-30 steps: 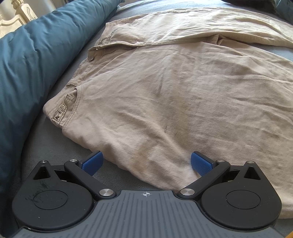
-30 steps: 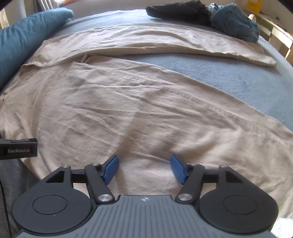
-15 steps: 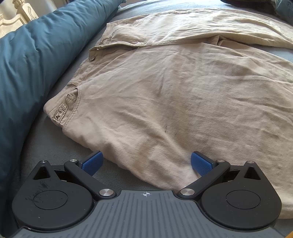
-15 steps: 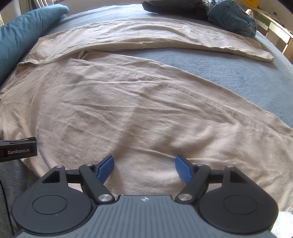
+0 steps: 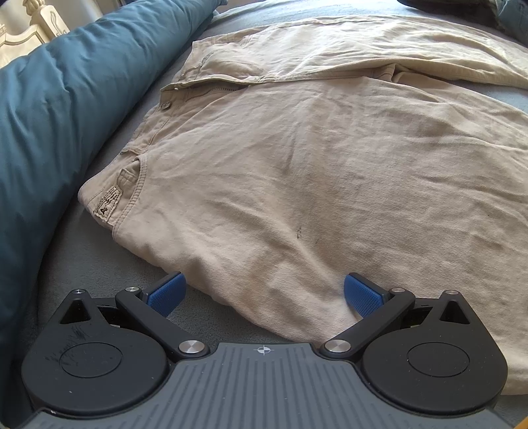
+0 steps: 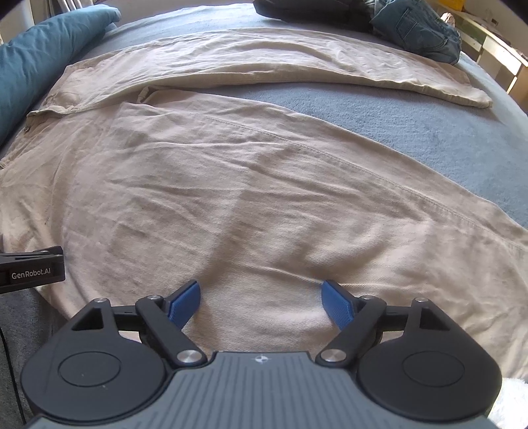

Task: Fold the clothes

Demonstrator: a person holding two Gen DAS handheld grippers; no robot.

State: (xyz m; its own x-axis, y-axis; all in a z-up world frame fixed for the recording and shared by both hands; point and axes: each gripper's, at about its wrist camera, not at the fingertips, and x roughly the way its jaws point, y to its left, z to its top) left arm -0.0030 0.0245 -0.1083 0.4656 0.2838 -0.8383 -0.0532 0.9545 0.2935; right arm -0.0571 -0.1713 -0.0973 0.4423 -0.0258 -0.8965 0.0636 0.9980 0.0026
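A pair of beige trousers (image 5: 297, 158) lies spread on a grey-blue bed, waistband to the left, legs running right. It also shows in the right wrist view (image 6: 231, 171), with the far leg (image 6: 297, 62) angled away from the near one. My left gripper (image 5: 263, 293) is open, its blue pads straddling the near edge of the trousers by the hip. My right gripper (image 6: 262, 300) is open low over the near leg. Neither holds cloth. Part of the left gripper's body (image 6: 31, 272) shows at the left edge of the right wrist view.
A teal duvet (image 5: 59, 109) lies along the left of the trousers. A pile of dark clothes and blue jeans (image 6: 412, 26) sits at the far end of the bed. Bare grey-blue blanket (image 6: 412, 132) shows between the legs. A wooden shelf (image 6: 495, 56) stands at the far right.
The right gripper has opened a little wider and shifted slightly forward over the near leg. The left gripper and the trousers have not moved.
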